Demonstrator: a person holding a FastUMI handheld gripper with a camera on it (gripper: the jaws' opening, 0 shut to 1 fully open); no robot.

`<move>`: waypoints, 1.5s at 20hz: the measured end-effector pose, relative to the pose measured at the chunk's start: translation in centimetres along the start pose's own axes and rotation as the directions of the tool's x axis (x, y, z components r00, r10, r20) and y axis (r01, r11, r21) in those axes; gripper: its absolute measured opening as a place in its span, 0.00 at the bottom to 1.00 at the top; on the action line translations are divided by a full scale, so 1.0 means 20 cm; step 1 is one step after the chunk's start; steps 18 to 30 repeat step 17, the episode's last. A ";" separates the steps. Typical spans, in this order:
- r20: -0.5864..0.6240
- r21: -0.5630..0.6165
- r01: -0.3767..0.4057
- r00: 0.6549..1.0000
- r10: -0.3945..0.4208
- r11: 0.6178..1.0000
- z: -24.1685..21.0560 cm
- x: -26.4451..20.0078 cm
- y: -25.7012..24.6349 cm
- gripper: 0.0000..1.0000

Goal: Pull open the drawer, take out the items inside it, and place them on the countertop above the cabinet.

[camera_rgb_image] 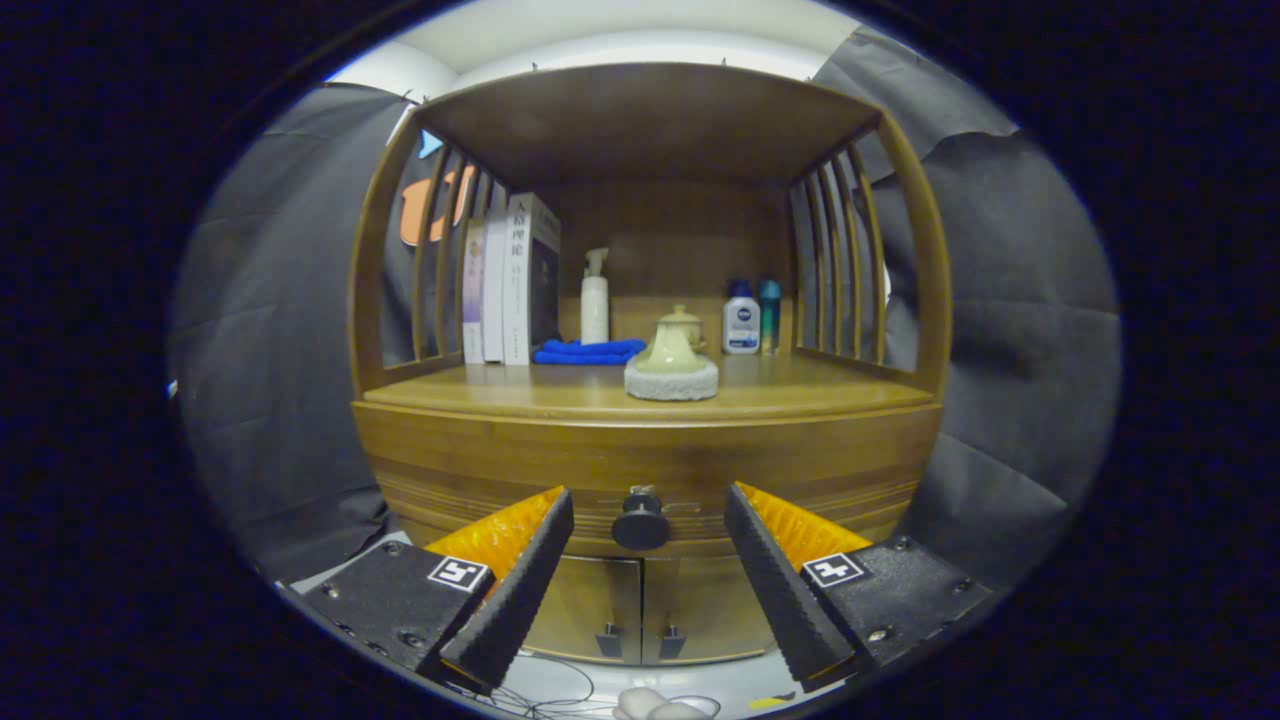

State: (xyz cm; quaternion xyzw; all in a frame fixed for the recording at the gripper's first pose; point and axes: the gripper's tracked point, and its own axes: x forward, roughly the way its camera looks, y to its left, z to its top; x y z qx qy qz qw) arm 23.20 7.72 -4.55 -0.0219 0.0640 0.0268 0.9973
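The claw point(648, 520) is spread wide at the bottom centre of the frame, holding nothing, its fingers point(520, 575) touching nothing. The dark round knob point(640, 522) of the closed drawer point(650, 470) sits between the fingertips, apart from both. Above, mid-frame, a lidded ceramic pot point(672, 362) rests on the table point(560, 395).

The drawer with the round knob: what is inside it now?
Its contents cannot be seen: the drawer is shut, front flush with the cabinet. The knob sits between the open gripper fingers, which do not touch it.
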 end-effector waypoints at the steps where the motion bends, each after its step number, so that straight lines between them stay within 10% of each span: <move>1: 0.008 0.007 -0.005 1.000 0.005 1.000 0.03 -0.11 -0.01 0.99; 14: 0.127 0.020 -0.005 0.992 0.003 1.000 0.02 -1.17 -0.15 0.99; 30: 0.127 -0.024 0.016 0.992 -0.013 1.000 -0.04 -1.26 -0.19 0.99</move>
